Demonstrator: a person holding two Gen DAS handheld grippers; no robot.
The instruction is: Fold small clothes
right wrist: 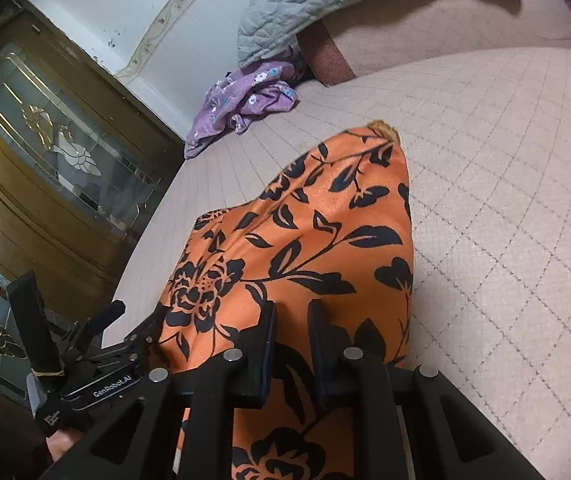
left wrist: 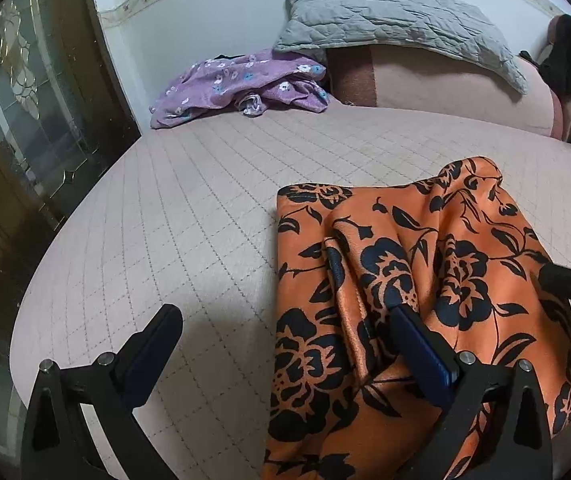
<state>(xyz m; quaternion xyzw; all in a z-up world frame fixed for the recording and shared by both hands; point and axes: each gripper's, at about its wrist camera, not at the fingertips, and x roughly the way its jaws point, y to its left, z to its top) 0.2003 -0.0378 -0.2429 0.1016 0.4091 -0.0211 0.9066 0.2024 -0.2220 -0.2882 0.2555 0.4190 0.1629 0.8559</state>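
An orange garment with black flowers (left wrist: pixel 425 240) lies on the pink quilted bed (left wrist: pixel 165 200), partly raised into a ridge. My right gripper (right wrist: pixel 293 316) is shut on a fold of this orange garment (right wrist: pixel 325 220), which slopes away from the jaws down to the bed (right wrist: pixel 505 200). My left gripper (left wrist: pixel 285 316) stands wide open over the garment's left edge. One of its fingers (left wrist: pixel 417 336) rests on the cloth, the other is over bare bed. In the right wrist view the left gripper (right wrist: pixel 101 332) shows at the lower left, held by a hand.
A crumpled purple floral garment (left wrist: pixel 237 84) lies at the far side of the bed by the wall. A grey quilted pillow (left wrist: pixel 397 20) leans on a pink bolster behind it. A brown cabinet with glass doors (left wrist: pixel 25 120) stands close along the bed's left edge.
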